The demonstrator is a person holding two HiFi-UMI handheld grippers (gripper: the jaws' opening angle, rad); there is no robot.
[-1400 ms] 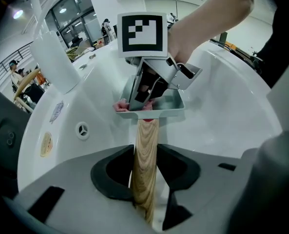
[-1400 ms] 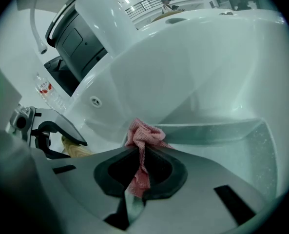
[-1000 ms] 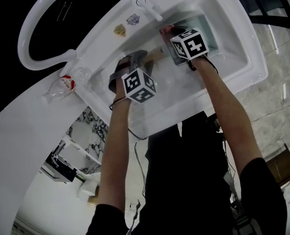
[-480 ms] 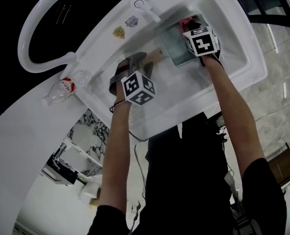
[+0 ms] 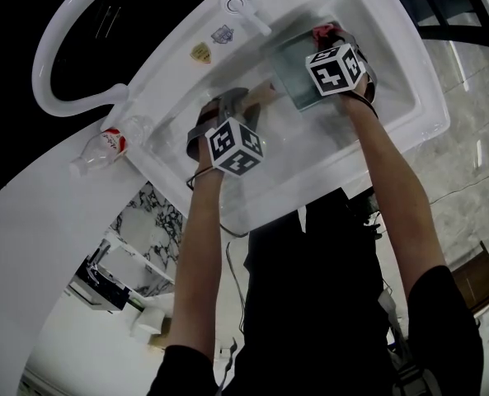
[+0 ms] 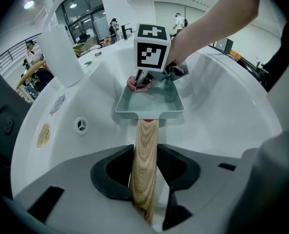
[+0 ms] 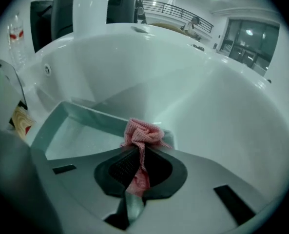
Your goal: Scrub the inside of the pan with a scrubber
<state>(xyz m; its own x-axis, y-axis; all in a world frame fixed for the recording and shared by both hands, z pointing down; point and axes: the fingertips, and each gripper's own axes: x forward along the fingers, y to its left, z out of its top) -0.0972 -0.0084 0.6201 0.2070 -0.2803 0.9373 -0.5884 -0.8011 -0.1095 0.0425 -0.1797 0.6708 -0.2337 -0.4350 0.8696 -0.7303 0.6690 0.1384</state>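
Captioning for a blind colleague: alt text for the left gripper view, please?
The left gripper clamps the wooden handle of a grey-green pan in a white sink, where the right gripper holds a pink scrubber at its far corner.

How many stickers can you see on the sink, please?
2. A gold sticker and a purple-grey sticker sit side by side on the far side of the white sink, close beside the faucet. Others could be hidden from view.
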